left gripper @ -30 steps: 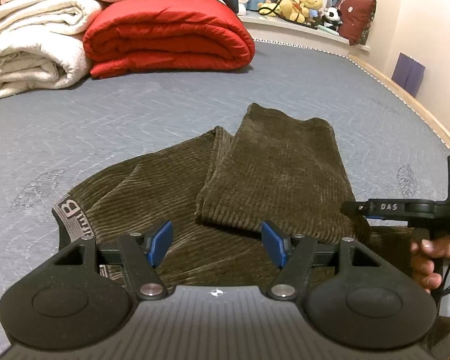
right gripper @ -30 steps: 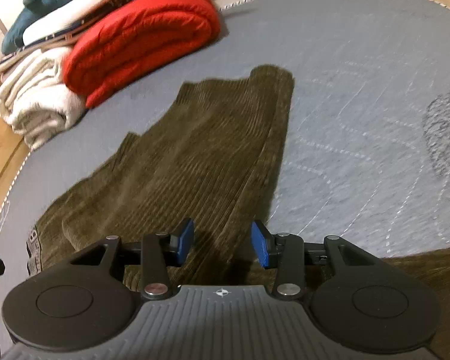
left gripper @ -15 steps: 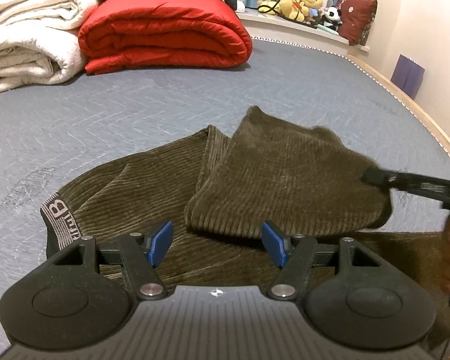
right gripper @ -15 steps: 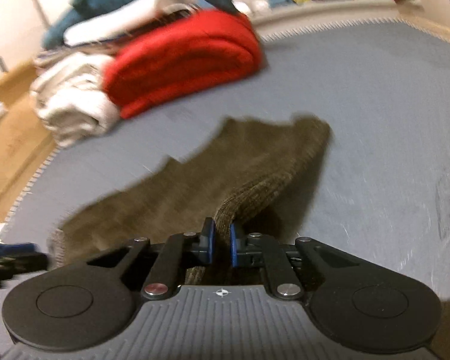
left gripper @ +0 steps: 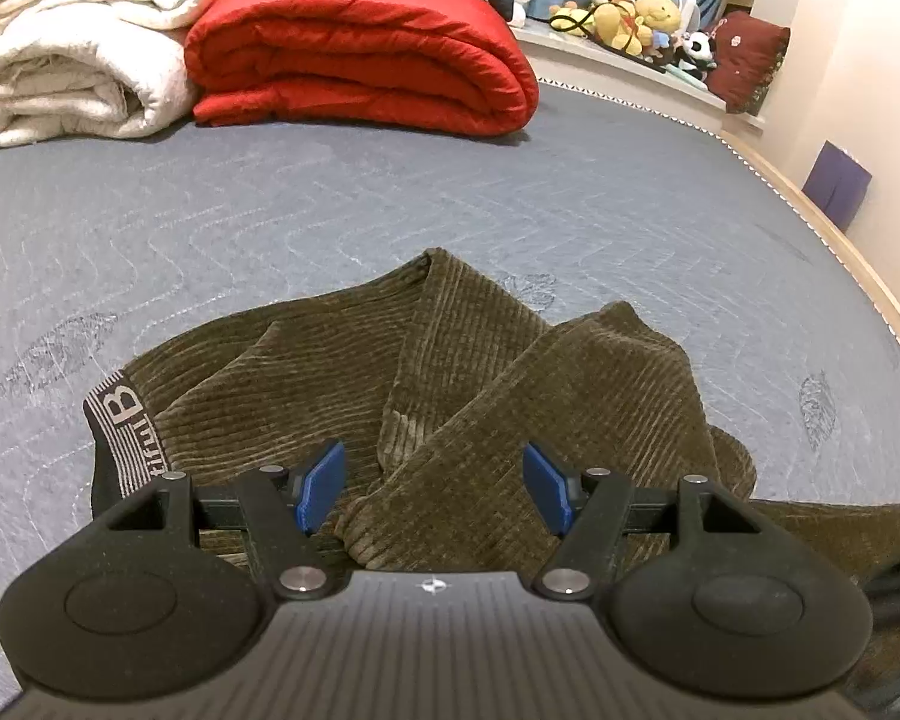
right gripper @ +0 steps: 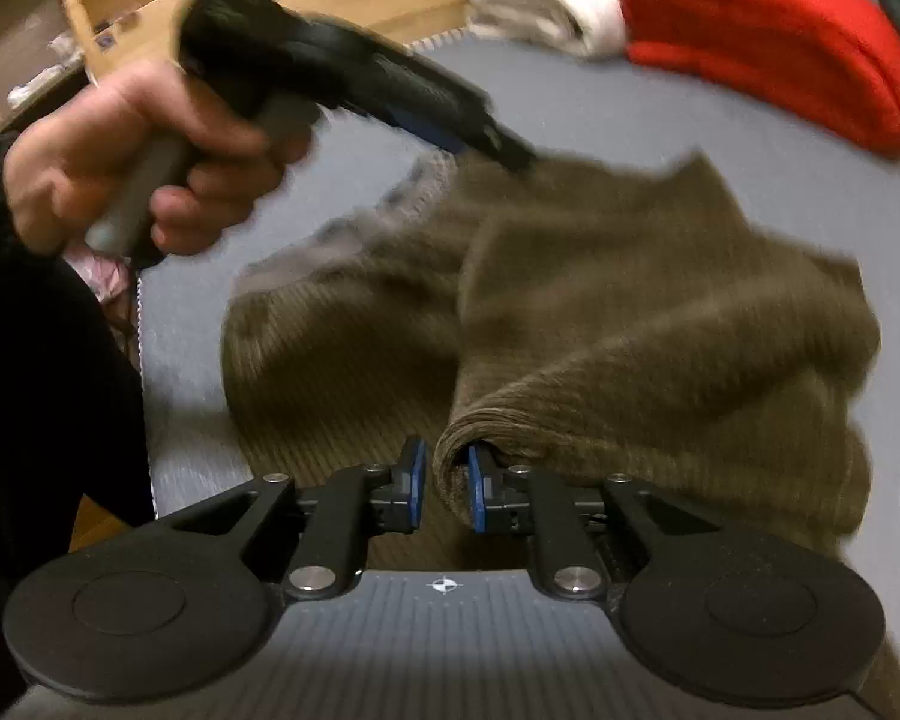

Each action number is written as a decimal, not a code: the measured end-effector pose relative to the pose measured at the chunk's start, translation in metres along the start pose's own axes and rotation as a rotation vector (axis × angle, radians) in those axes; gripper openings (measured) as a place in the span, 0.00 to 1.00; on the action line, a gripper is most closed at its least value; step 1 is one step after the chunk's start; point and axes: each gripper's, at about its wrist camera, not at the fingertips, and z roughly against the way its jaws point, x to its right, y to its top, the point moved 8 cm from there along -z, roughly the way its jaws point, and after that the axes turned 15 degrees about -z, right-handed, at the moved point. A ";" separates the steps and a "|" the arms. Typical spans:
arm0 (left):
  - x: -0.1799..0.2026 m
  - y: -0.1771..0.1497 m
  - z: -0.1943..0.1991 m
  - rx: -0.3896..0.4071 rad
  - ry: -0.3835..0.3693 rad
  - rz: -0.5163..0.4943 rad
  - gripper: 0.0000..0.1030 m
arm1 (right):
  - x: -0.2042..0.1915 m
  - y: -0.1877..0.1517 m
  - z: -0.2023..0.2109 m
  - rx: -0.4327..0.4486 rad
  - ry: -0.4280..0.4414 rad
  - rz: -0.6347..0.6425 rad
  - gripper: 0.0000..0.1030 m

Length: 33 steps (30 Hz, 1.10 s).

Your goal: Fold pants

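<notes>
On the grey bed, the brown corduroy pants lie bunched mid-mattress with bare cover all around. Right gripper has its jaws clamped on a fabric fold; left gripper hangs spread wide over the cloth. Right view's pretty blurry, and the red duvet sits along the far edge.

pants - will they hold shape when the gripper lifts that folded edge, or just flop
Probably flop: the pants already sag in soft rolls behind the right gripper, which is shut on a thick folded edge. The ribbed corduroy looks grippy, so slipping from the pads seems unlikely. The fabric looks bulky, so it may drag on the mattress. The left gripper is open.
</notes>
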 end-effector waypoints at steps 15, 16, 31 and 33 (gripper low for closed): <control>0.000 0.001 -0.012 -0.022 0.005 0.020 0.69 | 0.226 -0.016 0.064 0.435 -0.163 -1.070 0.46; 0.001 0.001 -0.013 -0.025 0.007 0.019 0.69 | 0.232 -0.020 0.059 0.433 -0.186 -1.093 0.46; -0.016 0.001 -0.031 -0.050 0.055 0.039 0.69 | 0.209 0.032 0.001 0.392 -0.249 -0.832 0.25; -0.017 0.002 -0.032 -0.048 0.064 0.040 0.69 | 0.204 0.042 0.007 0.399 -0.271 -0.767 0.23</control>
